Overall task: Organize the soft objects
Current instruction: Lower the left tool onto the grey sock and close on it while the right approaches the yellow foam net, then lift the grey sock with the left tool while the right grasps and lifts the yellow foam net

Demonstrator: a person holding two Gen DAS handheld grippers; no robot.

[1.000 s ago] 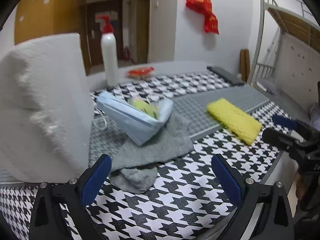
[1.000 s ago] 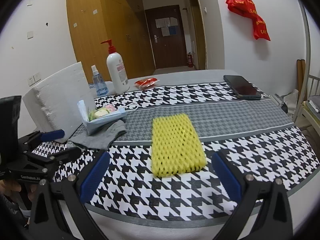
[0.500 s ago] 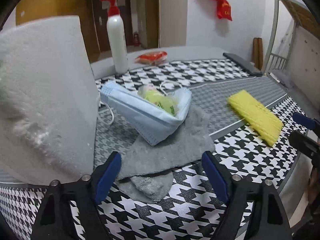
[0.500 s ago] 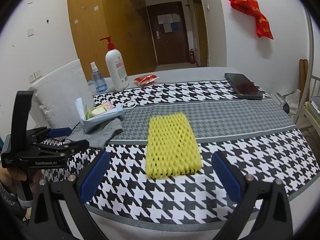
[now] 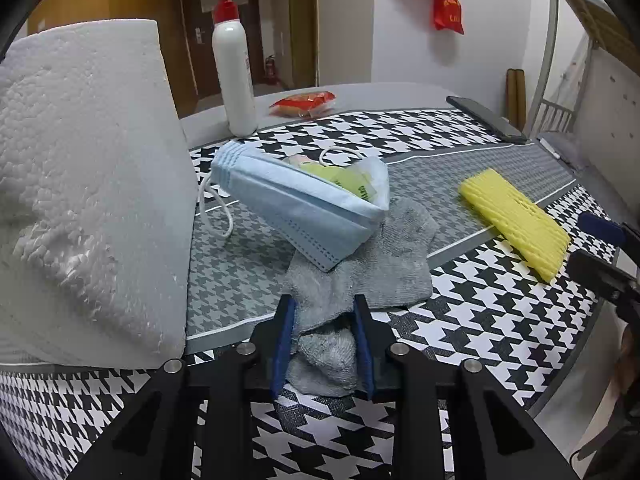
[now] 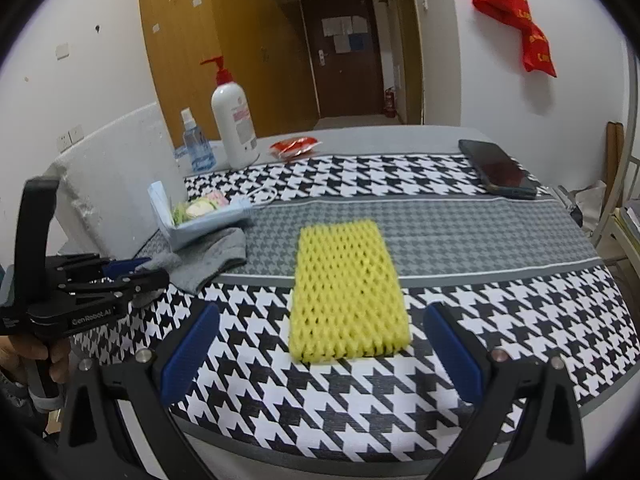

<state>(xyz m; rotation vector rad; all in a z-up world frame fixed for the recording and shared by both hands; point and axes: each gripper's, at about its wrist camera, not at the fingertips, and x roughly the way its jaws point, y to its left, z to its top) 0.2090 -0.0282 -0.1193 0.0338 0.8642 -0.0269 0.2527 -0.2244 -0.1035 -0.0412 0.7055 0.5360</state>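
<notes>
The left claw [image 5: 322,344] has just been closing, and its 2 blue pads [image 5: 282,344] are seen narrowed onto the bunched near end of a grey knitted sock [image 5: 360,268], which is pinched between them at the near edge of the bench [image 5: 480,320]. The rest of the sock is spread flat on the black-and-white houndstooth cover, partly under a pale blue pleated face mask [image 5: 304,200] that is folded open like a pouch and holds small yellow-green packets; the print on them is too small to be read. White ear loops trail from the mask toward a white block of expanded foam [image 5: 88,184] standing just beside it.

In the right wrist view, the lettering "GenRobot.AI" is read on the black body of the left claw, whose handle is gripped by a hand [image 6: 36,356].

The right claw [image 6: 320,344] is held wide apart with nothing between its pads, above the near edge of the bench. Ahead of it, a yellow foam mesh sleeve [image 6: 346,288] lies flat, well apart from the sock.

Further back, a white pump bottle with a red dispenser [image 6: 234,128] stands upright; its pink label cannot be made out. A small clear blue spray bottle [image 6: 194,144] stands beside it, a red snack packet [image 6: 296,146] lies near it, and a dark smartphone [image 6: 498,170] lies at the far right. On the wall, a red hanging ornament [image 6: 516,20] bears gold lettering that cannot be read.
</notes>
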